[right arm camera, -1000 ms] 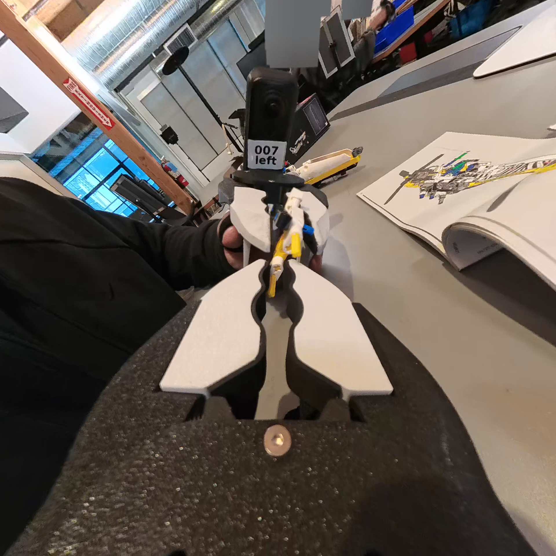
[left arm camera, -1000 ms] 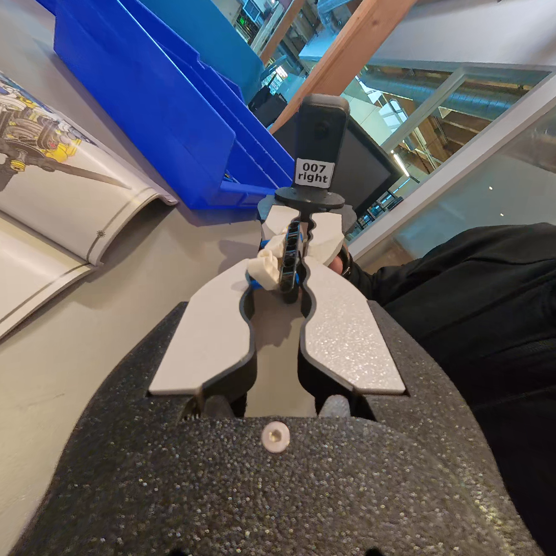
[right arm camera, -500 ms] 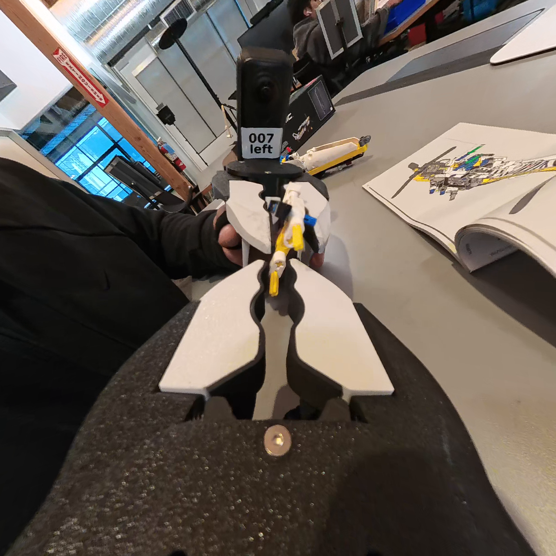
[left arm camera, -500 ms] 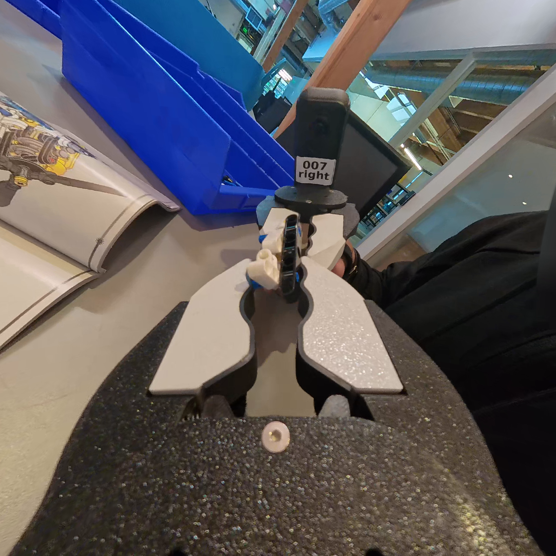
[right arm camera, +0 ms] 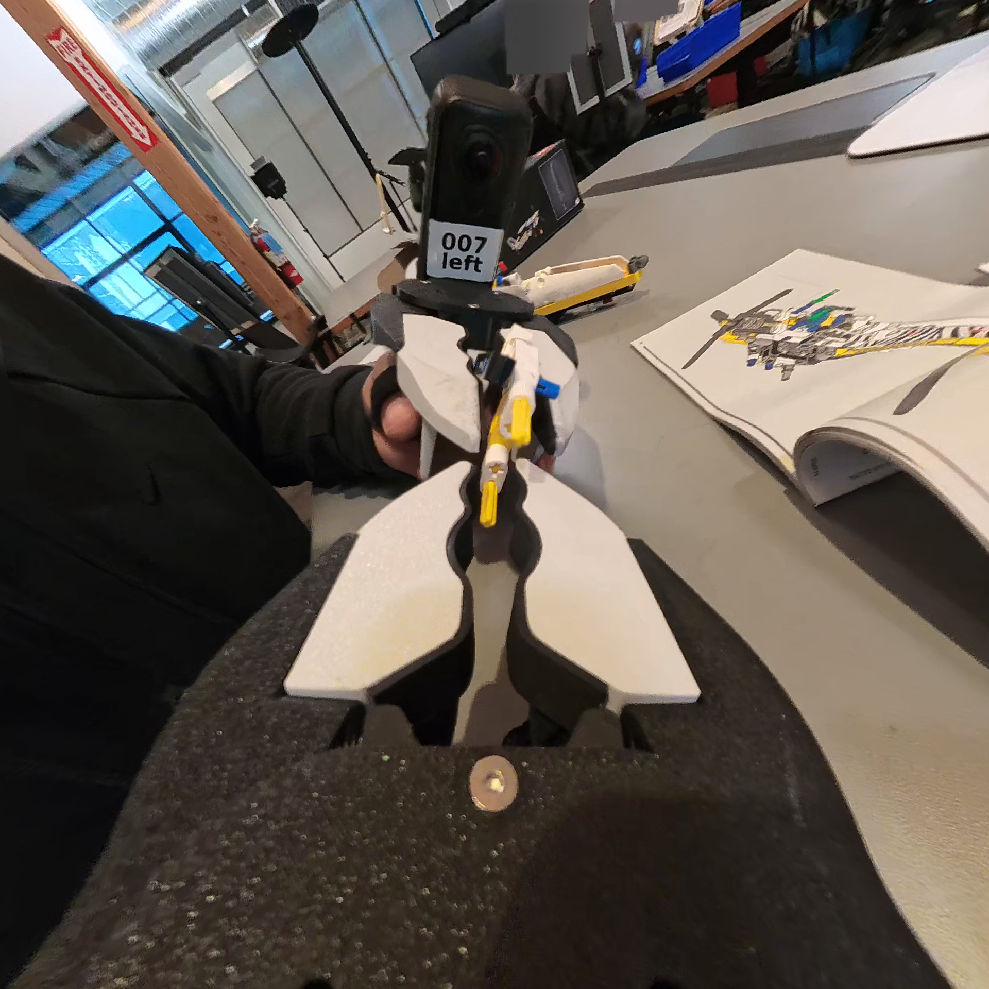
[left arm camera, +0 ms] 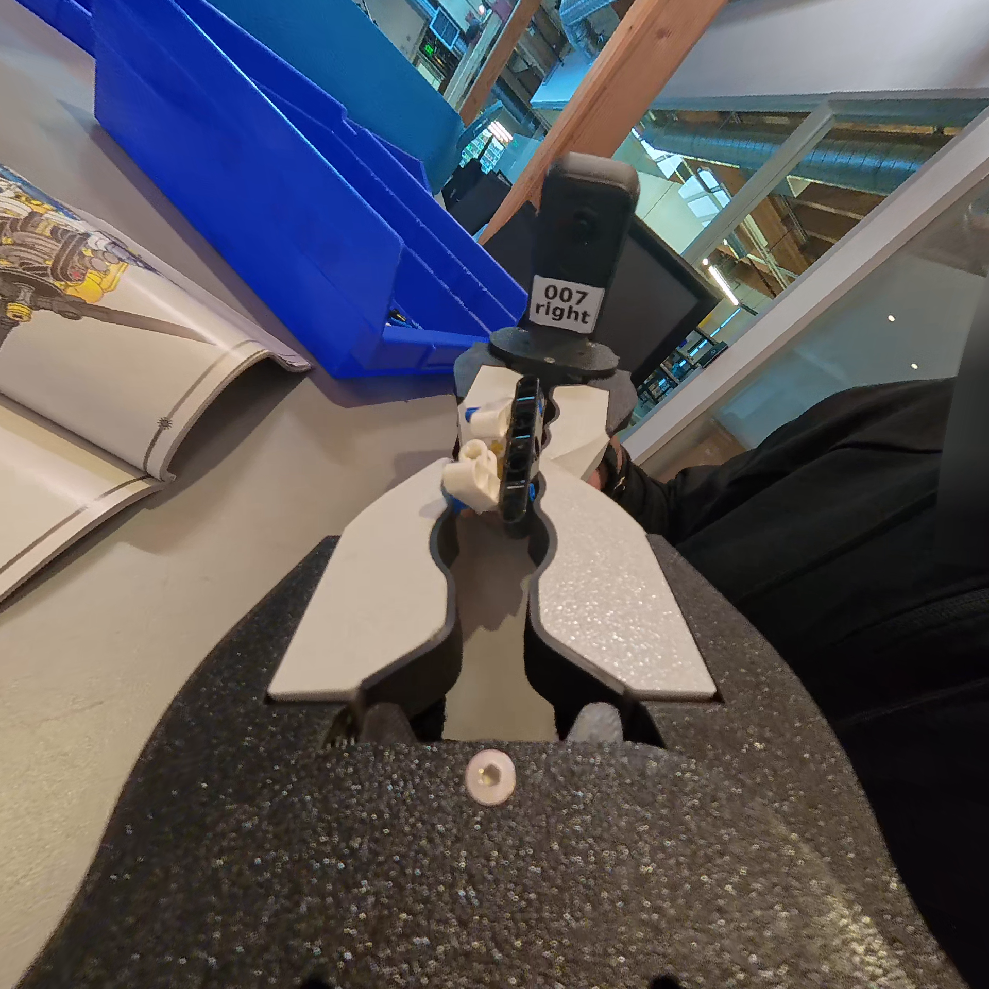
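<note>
The two grippers face each other tip to tip above a grey table (right arm camera: 749,562), with one small toy-brick build between them.

The left gripper (left arm camera: 495,500) is closed on the near end of the brick build (left arm camera: 506,455). From its side you see a long black beam with a row of holes, standing almost straight up and leaning a bit. White round connector bits stick out on the left of the beam, w/ small blue pegs by them and a spot of yellow behind. The left finger (left arm camera: 385,578) touches the white and blue bits, and the right finger (left arm camera: 599,583) sits against the beam.

The right gripper (right arm camera: 495,500) is clenched on the other end. From its side the build (right arm camera: 514,406) shows white and yellow pieces, a blue peg sticking out to the right, and a thin yellow rod (right arm camera: 488,506) poking back between the fingertips. The picture is a bit blurry there, so the pads prob. press on the white piece w/ the rod, but I can't be fully sure.

A hand in a black sleeve (right arm camera: 393,412) holds the left gripper.

An open picture booklet (right arm camera: 835,374) lies on the table. A white and yellow brick model (right arm camera: 583,283) lies farther back. Blue plastic bins (left arm camera: 257,192) stand behind the booklet in the left wrist view.
</note>
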### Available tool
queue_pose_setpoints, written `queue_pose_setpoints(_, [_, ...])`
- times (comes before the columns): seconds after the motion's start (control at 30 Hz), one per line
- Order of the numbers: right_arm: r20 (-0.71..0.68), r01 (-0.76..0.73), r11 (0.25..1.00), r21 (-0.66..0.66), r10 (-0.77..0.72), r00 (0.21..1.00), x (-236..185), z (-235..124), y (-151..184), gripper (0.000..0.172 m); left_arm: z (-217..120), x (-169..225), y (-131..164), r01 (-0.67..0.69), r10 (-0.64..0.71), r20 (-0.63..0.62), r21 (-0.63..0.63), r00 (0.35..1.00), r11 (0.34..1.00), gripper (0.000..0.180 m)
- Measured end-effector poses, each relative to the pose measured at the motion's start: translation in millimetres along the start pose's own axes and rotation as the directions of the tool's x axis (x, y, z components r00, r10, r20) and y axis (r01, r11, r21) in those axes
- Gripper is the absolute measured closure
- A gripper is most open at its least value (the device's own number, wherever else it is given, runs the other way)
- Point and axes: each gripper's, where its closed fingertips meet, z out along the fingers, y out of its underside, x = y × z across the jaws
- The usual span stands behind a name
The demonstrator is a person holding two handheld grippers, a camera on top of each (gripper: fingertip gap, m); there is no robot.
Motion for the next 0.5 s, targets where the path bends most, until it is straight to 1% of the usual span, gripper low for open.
queue_pose_setpoints(0.13, [-0.016,0.014,0.999,0.043,-0.014,1.000,1.1,-3.6,-5.4,0.164,-4.1,-1.7,-4.8,0.007,-0.007,0.003,0.028,1.000,1.000,0.156])
queue_pose_setpoints(0.33, [0.015,-0.018,0.997,0.072,0.017,1.000,-1.5,-5.5,-8.1,0.164,-4.0,1.6,-6.2,-0.011,0.012,-0.017,0.038,1.000,0.999,0.155])
queue_pose_setpoints(0.37, [0.017,-0.021,0.996,0.083,0.019,1.000,-1.3,-6.1,-9.4,0.164,-3.4,2.1,-6.5,0.013,-0.012,-0.025,0.042,1.000,0.999,0.155])
queue_pose_setpoints(0.4, [0.010,-0.020,0.995,0.103,0.019,1.000,-0.1,-7.8,-12.2,0.164,-2.4,5.3,-6.0,0.057,-0.054,-0.060,0.040,0.997,0.998,0.157])
queue_pose_setpoints(0.43, [0.004,-0.022,0.992,0.125,0.022,1.000,1.7,-9.9,-15.3,0.164,-1.8,8.9,-6.5,0.124,-0.119,-0.107,0.044,0.987,0.991,0.155])
queue_pose_setpoints(0.5, [0.017,-0.038,0.986,0.161,0.036,0.999,2.9,-13.7,-20.3,0.164,-1.9,8.4,-8.6,0.221,-0.210,-0.146,0.061,0.967,0.973,0.150])
